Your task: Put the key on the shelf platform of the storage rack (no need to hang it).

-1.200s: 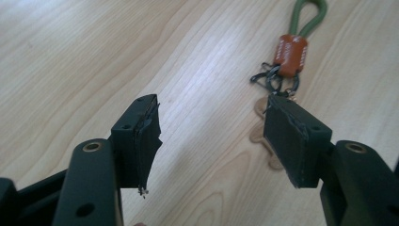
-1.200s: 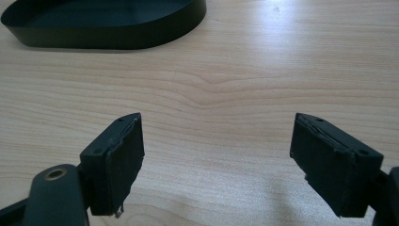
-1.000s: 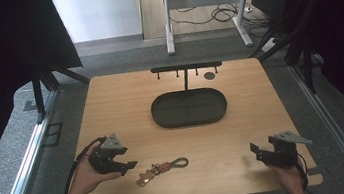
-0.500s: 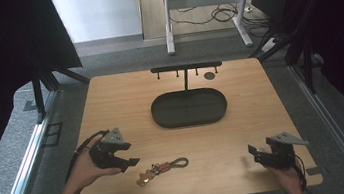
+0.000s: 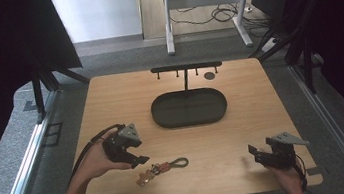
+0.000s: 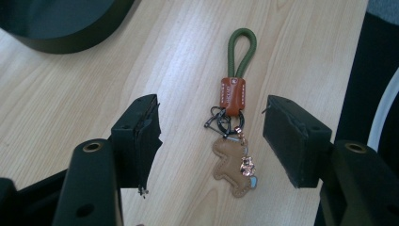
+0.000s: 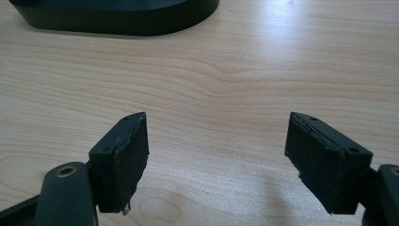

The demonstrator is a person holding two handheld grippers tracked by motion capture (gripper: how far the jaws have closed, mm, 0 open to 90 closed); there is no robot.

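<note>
**Keychain on the table between parted jaws**

The keychain lies flat on the wooden table, near the front edge and left of centre; its green cord loop points away toward the dark oval tray, a red leather tab sits below the loop, and a tan leather charm hangs at the near end; the left gripper hovers just above it with jaws wide apart, one on each side of the charm, touching neither; in the high view that gripper sits just left of the keychain; the right gripper rests well apart at the front right corner, jaws likewise spread over bare wood; a black hook rack stands behind the tray.
</note>
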